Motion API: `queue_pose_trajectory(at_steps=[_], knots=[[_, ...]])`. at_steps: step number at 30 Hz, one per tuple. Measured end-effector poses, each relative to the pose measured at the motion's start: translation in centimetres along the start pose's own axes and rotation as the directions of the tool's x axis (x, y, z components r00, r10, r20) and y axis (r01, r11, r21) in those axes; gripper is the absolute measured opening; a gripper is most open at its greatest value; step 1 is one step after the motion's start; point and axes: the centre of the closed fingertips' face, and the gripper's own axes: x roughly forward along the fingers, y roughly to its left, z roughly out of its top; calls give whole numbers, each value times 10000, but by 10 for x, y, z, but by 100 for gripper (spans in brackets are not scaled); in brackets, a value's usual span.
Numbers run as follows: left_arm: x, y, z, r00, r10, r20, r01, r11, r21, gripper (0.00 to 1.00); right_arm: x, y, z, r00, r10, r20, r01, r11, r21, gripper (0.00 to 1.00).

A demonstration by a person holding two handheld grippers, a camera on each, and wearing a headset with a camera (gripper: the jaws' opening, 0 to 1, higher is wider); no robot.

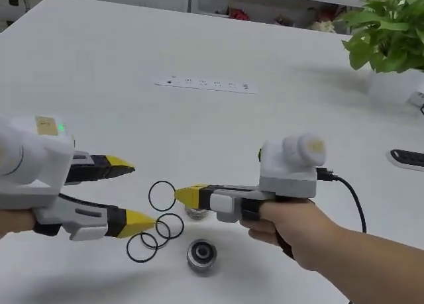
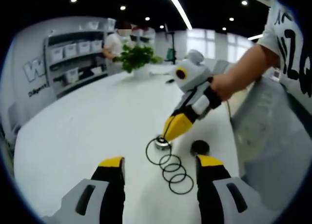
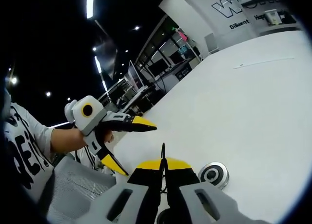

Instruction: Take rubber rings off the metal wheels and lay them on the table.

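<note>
Stripping rings over white table [image 1: 199, 65], left gripper [image 1: 132, 191] released and idle at left, right gripper [image 1: 185, 197] clenched beside far wheel [image 1: 197, 214], near wheel [image 1: 201, 254] apart, pinching one rubber ring [image 1: 149, 197]. Likely mid-removal. Next: laying it by three loose rings [image 1: 158, 235] near-left, then unclenching.

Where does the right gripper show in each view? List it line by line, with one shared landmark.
Head view: right gripper at centre, pointing left, shut on a rubber ring.
Left gripper view: right of centre, tip down.
Right gripper view: bottom centre.
Landmark: the open left gripper.
</note>
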Motion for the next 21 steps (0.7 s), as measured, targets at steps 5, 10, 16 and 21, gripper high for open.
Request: queue_pose_trajectory(at_steps=[5,10,16,21], knots=[[-9,3,-5,9999,149,-4,-149,9999,-68,61,8,4,-9,9993,181,-340,-175,9997,176,0],[-16,5,-9,9996,298,21,-298,9994,-175,61,15,5,-16,9976,293,-626,-270,9989,375,0],[-21,5,-18,9993,363,-113,-366,9990,-266,60,20,6,-26,9938,404,-1036,-340,9975,627,0],[-23,5,-20,9991,410,-133,-414,9986,-341,60,23,4,-33,9911,365,-1283,-274,9970,722,0]])
